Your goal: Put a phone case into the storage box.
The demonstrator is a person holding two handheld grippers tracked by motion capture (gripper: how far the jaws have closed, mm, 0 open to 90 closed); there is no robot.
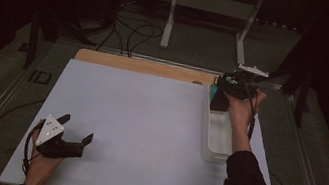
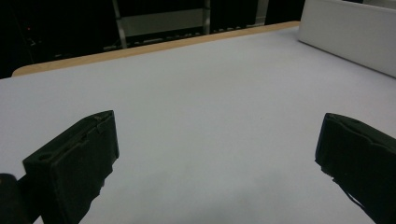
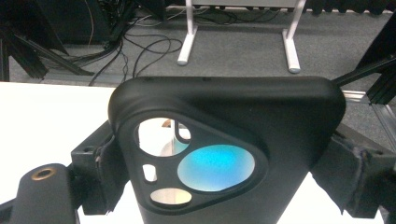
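Note:
A black phone case (image 3: pixel 233 112) with several camera cutouts stands upright between the jaws of my right gripper (image 3: pixel 229 161), which is shut on its sides. Something teal shows through the largest cutout. In the high view the right gripper (image 1: pixel 228 85) holds the case (image 1: pixel 219 102) over the far end of a white bin (image 1: pixel 208 148) at the table's right edge. My left gripper (image 1: pixel 77 127) rests low over the white table (image 1: pixel 138 113) at the near left, open, with nothing between its fingers. The left gripper (image 2: pixel 219 123) shows bare tabletop between its jaws.
The bin's white wall (image 2: pixel 345 37) runs along the right side. A wooden strip (image 1: pixel 141 65) borders the table's far edge. Beyond it stand a white frame (image 1: pixel 212 4) and loose cables (image 1: pixel 132 31) on the floor. Metal rails flank the table.

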